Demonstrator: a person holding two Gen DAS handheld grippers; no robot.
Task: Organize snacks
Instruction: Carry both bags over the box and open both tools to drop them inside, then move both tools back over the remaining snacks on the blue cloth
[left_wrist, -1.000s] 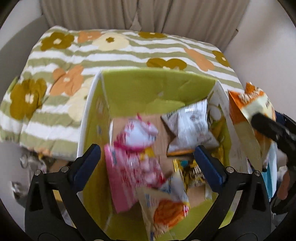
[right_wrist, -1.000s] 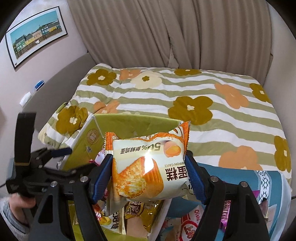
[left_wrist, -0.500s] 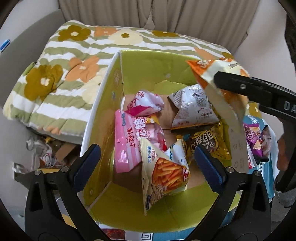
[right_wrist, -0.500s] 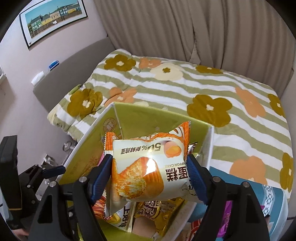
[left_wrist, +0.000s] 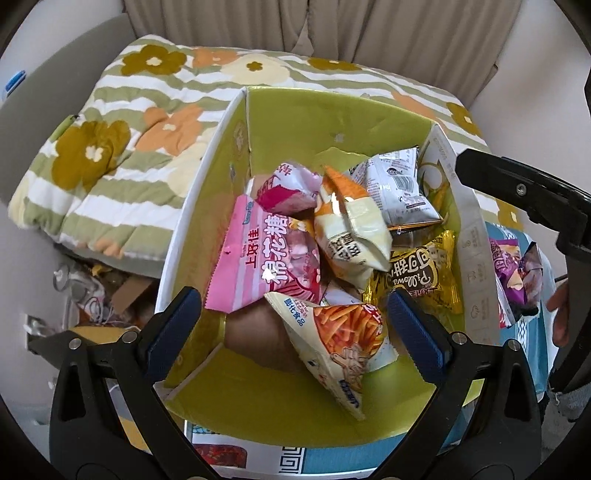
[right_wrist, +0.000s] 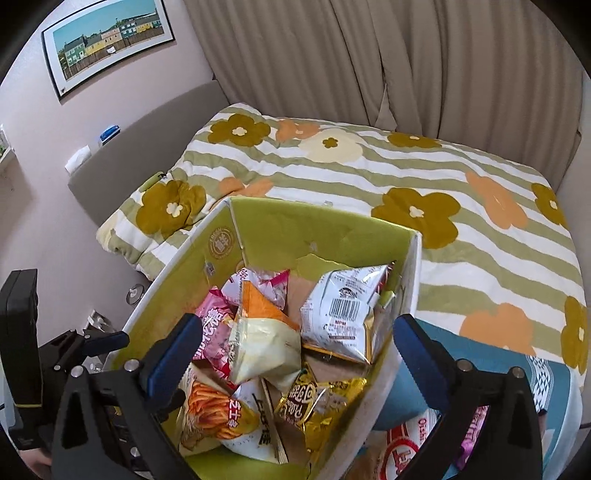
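Note:
A green-lined cardboard box (left_wrist: 291, 122) (right_wrist: 325, 236) holds several snack packets. The orange-and-cream cake packet (left_wrist: 351, 229) (right_wrist: 262, 339) lies on top of the pile, between a pink marshmallow bag (left_wrist: 266, 258) and a silver packet (left_wrist: 399, 188) (right_wrist: 347, 314). A fries packet (left_wrist: 336, 339) and a gold packet (left_wrist: 417, 273) lie nearer. My left gripper (left_wrist: 295, 325) is open and empty above the box's near side. My right gripper (right_wrist: 299, 354) is open and empty over the box.
The box stands against a bed with a flowered striped quilt (right_wrist: 406, 177). More snack packets (left_wrist: 513, 269) (right_wrist: 413, 439) lie on a blue cloth right of the box. Clutter (left_wrist: 92, 295) sits on the floor to the left. Curtains and a framed picture (right_wrist: 107, 40) are behind.
My right gripper opened and let go of the orange cake packet, which dropped onto the pile in the box. My left gripper stayed open above the box.

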